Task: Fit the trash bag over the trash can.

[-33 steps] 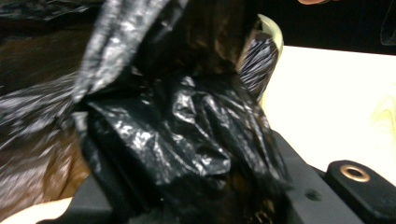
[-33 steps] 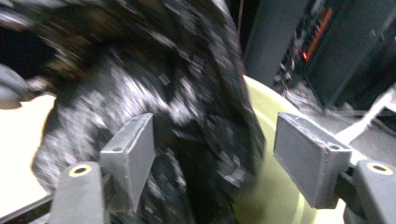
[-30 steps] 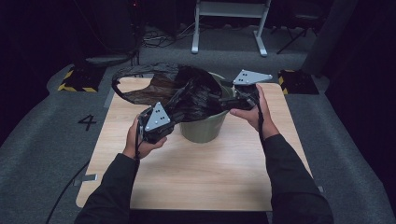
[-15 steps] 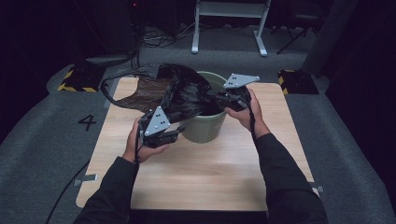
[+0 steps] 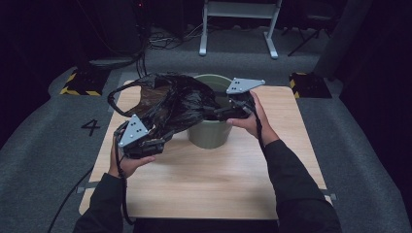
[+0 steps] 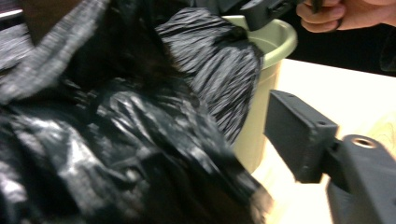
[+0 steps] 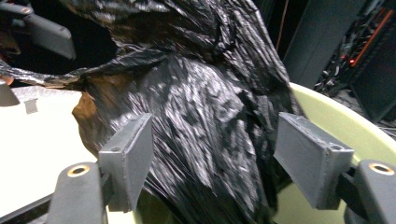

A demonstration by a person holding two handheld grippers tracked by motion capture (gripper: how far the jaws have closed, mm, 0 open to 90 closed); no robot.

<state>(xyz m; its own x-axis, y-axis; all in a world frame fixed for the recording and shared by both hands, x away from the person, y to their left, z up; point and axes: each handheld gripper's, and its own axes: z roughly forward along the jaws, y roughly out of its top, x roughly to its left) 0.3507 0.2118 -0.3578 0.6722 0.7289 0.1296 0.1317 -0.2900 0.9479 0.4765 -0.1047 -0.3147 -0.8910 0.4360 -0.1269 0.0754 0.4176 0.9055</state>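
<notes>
A crumpled black bin bag lies half over the left rim of a pale green bin on the wooden table. My left gripper is at the bag's near left side. Its jaws have just been opening; in the left gripper view the bag covers one jaw and the other pad stands free of the plastic. My right gripper reaches over the bin's rim. Its jaws have just been opening and straddle a fold of bag without pressing it.
The bin stands near the table's far middle. A loop of the bag spreads toward the far left corner. Bare wood lies in front of the bin and to its right. Beyond the table are grey floor, a white frame and yellow-black blocks.
My left gripper has slid left, away from the bin, and its jaws have parted. My right gripper has shifted slightly left over the rim, shut on the bag, then opened.
</notes>
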